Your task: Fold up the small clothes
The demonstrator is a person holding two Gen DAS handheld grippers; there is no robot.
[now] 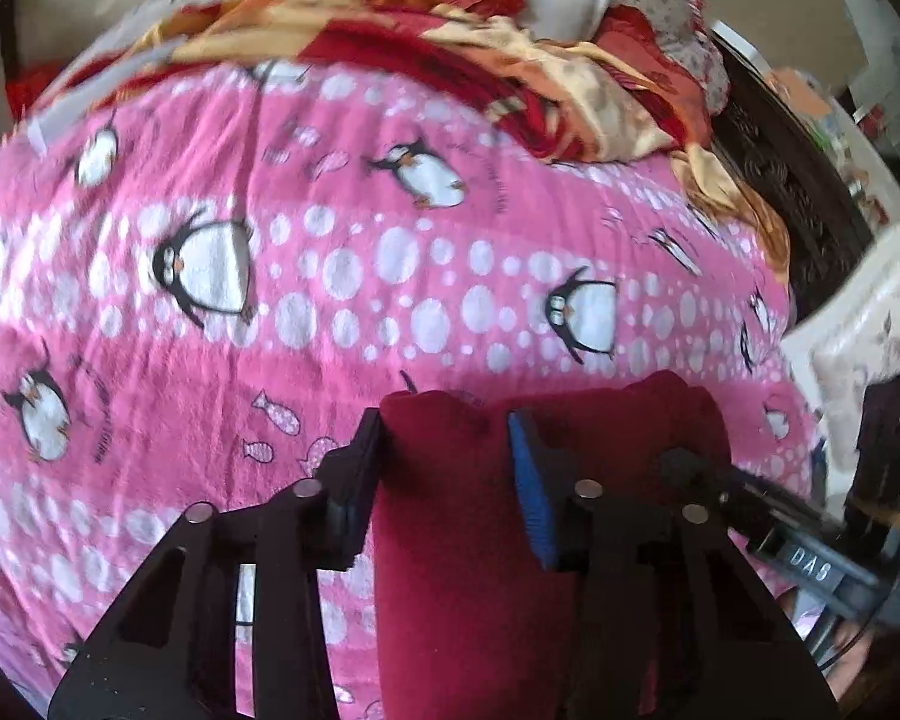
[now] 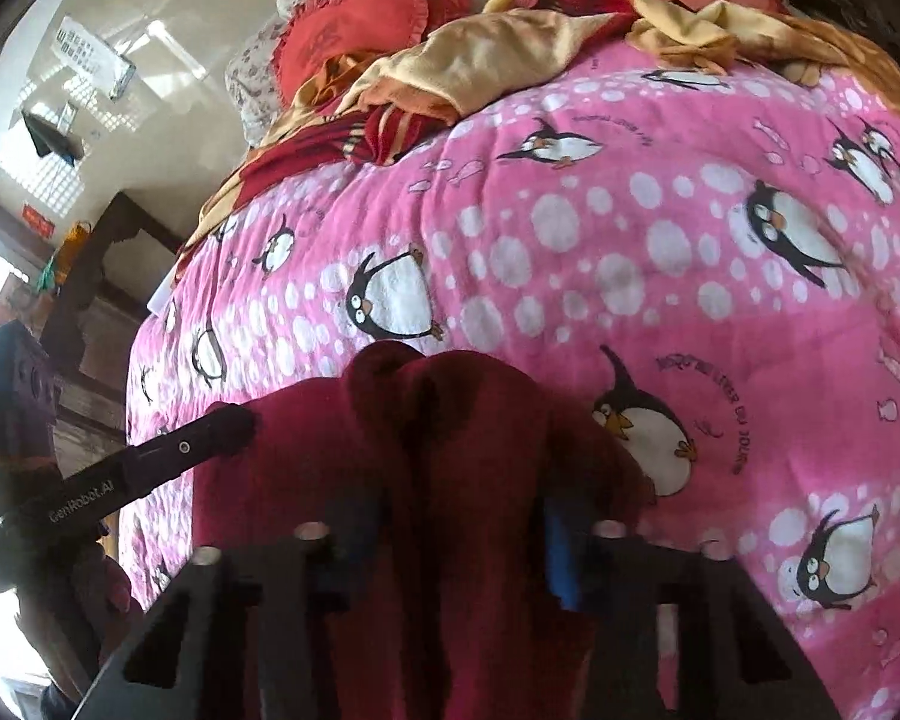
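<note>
A dark red fleece garment [image 1: 462, 516] hangs bunched over the near edge of the pink penguin blanket [image 1: 330, 300]. My left gripper [image 1: 444, 438] is shut on a fold of it, cloth filling the gap between the black and blue pads. In the right wrist view the same red garment [image 2: 450, 450] rises between the fingers of my right gripper [image 2: 462, 516], which is shut on it. The left gripper's finger [image 2: 210, 435] reaches in from the left and touches the cloth's left edge. The right gripper shows at the right edge of the left wrist view [image 1: 810, 558].
A rumpled orange and red blanket [image 1: 450, 42] and red cushions [image 2: 360, 24] lie at the far end of the bed. A dark wooden bed frame [image 1: 780, 168] runs along one side. A white padded thing [image 1: 858, 330] stands near the right gripper.
</note>
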